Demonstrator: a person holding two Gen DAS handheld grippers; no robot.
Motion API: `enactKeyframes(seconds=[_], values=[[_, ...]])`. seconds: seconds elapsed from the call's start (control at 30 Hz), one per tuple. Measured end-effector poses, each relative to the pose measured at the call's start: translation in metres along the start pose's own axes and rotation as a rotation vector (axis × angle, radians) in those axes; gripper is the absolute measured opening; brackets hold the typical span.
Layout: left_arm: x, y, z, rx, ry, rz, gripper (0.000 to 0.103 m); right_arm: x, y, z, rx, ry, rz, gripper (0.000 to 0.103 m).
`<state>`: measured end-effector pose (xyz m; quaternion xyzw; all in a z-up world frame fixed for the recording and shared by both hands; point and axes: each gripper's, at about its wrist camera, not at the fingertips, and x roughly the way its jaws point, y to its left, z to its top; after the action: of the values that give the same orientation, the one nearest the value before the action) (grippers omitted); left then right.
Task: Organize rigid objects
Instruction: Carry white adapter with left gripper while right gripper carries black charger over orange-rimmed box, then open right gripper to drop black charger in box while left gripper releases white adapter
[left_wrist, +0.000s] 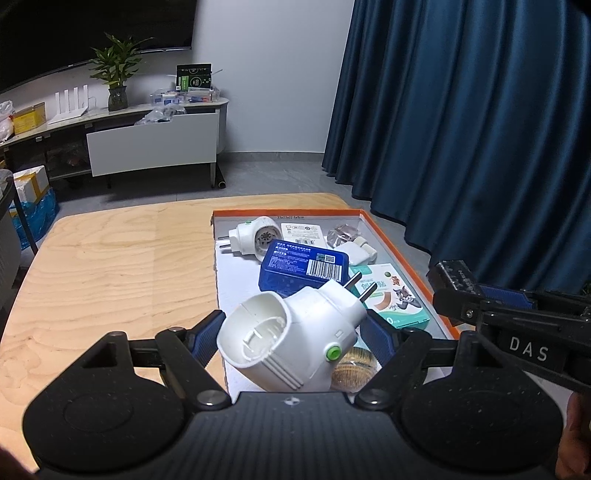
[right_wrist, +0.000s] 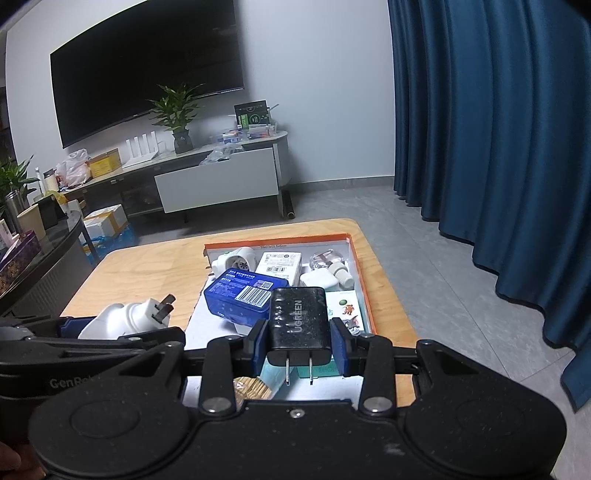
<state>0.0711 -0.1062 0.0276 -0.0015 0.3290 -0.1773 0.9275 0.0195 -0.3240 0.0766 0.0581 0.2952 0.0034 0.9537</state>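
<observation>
The left gripper (left_wrist: 291, 341) is clamped on a white plug-in vaporizer (left_wrist: 291, 339), its blue pads pressing the body from both sides; the device hangs tilted over the near end of an orange-rimmed tray (left_wrist: 406, 258), open socket toward the camera, green button (left_wrist: 333, 352) on its right flank, two prongs pointing away. The right gripper (right_wrist: 299, 347) grips a black UGREEN charger (right_wrist: 299, 321) between its blue pads, prongs facing the camera, held above the tray's near right part. The tray sits on the right half of a light wooden worktop (left_wrist: 110, 266). In it, a blue plastic case (left_wrist: 304, 267) with a barcode label lies in the middle, a second white vaporizer (left_wrist: 251, 236) at the far left, a white labelled box (left_wrist: 303, 232) beside it, a clear bottle (left_wrist: 341, 234) at the far right touching a white adapter (left_wrist: 362, 253), and a cartoon-printed box (left_wrist: 399, 299) along the right wall. A tan round object (left_wrist: 354, 369) shows under the held vaporizer, too hidden to identify.
</observation>
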Motion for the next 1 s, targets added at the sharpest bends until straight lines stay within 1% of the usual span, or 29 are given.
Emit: enactKeyframes(seconds=[0.53, 1.0], values=[[0.005, -0.001, 0.009, -0.001, -0.004, -0.002, 0.081, 0.007, -0.006, 0.003, 0.009, 0.002, -0.001, 0.044], [0.022, 0.002, 0.021, -0.004, 0.007, -0.004, 0.081, 0.031, -0.006, 0.012, 0.017, 0.039, -0.012, 0.044]])
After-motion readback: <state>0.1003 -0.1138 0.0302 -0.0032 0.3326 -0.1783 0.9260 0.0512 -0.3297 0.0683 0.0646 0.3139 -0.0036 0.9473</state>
